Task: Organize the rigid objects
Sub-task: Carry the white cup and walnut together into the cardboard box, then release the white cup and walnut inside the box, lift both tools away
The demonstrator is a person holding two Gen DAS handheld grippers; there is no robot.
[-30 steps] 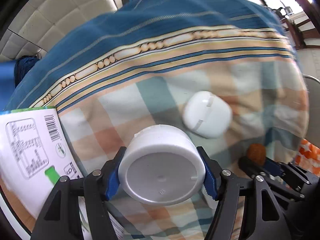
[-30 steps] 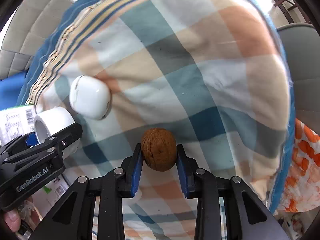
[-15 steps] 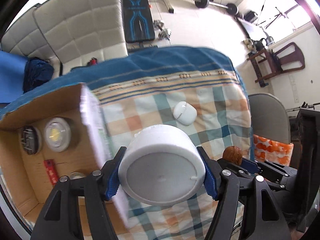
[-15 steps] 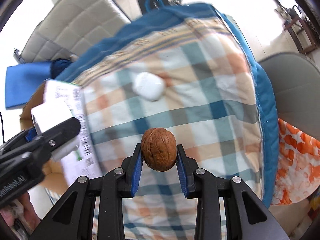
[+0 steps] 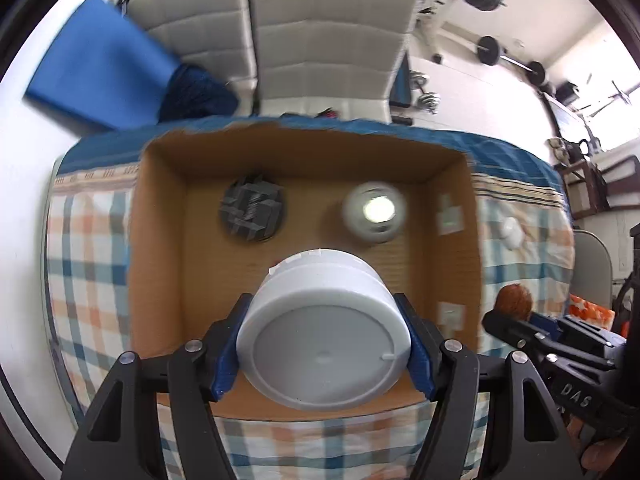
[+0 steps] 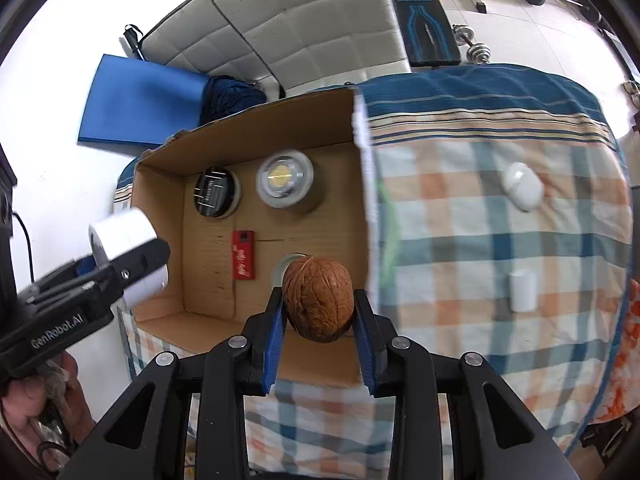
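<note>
A white plastic jar (image 5: pixel 324 330) is being held in the left gripper (image 5: pixel 324 344), its blue pads pressed against the jar's round sides, and it is being carried above an open cardboard box (image 5: pixel 160 240) standing on a checked cloth (image 6: pixel 460 248). A walnut (image 6: pixel 318 298) is being pinched between the closed pads of the right gripper (image 6: pixel 318 312), near the box's right wall. Inside the box, a dark round puck (image 5: pixel 252 214), a round white lamp (image 5: pixel 374 214) and a small red card (image 6: pixel 244 254) are lying on the floor, well apart from one another. On the cloth outside the box, a white oval case (image 6: pixel 522 190) and a small white cylinder (image 6: pixel 523 290) are waiting to be gathered. The jar is judged to be light, stiff and smooth, so a slip is likely unless it is being squeezed across its widest part, as it is here. The walnut is judged hard, light and rough enough to be gripped firmly across its middle, though its rounded shell may roll when it is being set down.
</note>
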